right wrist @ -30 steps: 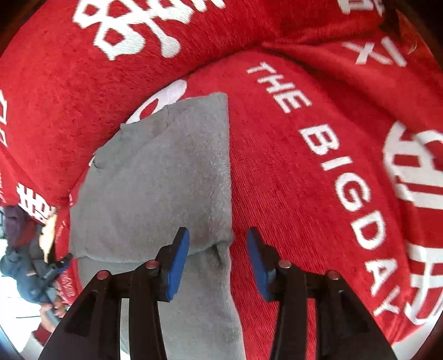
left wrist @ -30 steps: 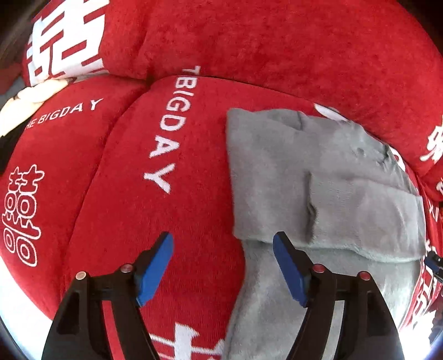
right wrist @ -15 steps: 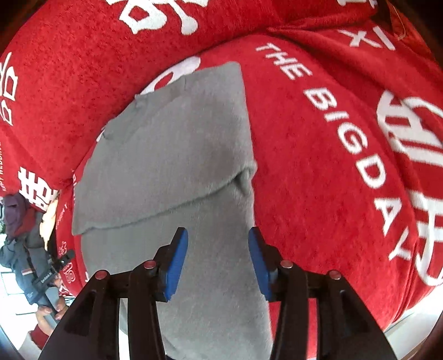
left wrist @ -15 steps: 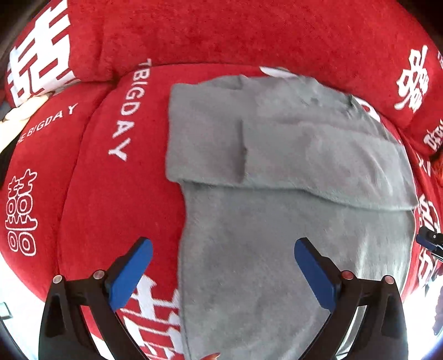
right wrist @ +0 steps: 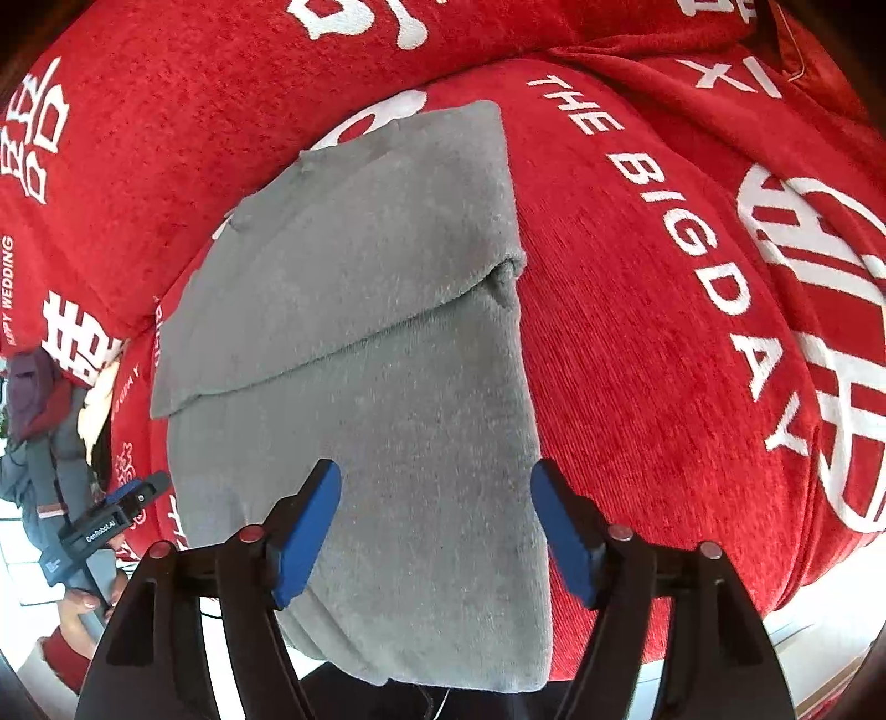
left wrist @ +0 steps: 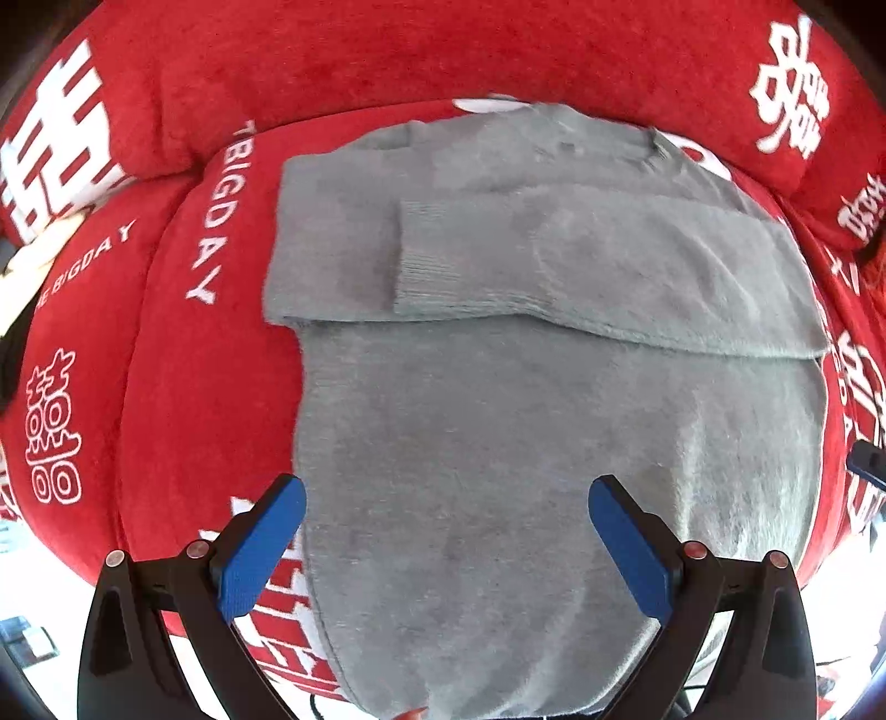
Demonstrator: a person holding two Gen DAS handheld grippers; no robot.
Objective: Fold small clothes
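Observation:
A grey knit sweater [left wrist: 526,421] lies flat on a red sofa seat, its sleeves folded across the upper chest; one ribbed cuff [left wrist: 426,260] lies on top. It also shows in the right wrist view [right wrist: 387,343], hem hanging over the seat's front edge. My left gripper [left wrist: 446,545] is open and empty above the sweater's lower body. My right gripper [right wrist: 434,531] is open and empty above the sweater's lower right part. The left gripper [right wrist: 119,518] also shows at the right wrist view's left edge.
The red sofa cover [left wrist: 166,343] has white lettering and symbols; it also shows in the right wrist view [right wrist: 692,277]. Back cushions [left wrist: 387,50] rise behind the sweater. Clothing in dark colours [right wrist: 39,399] lies at the far left past the seat.
Both grippers have pulled back toward the seat's front, so more of the sweater's lower body shows. Both have opened wider. The sweater lies as before.

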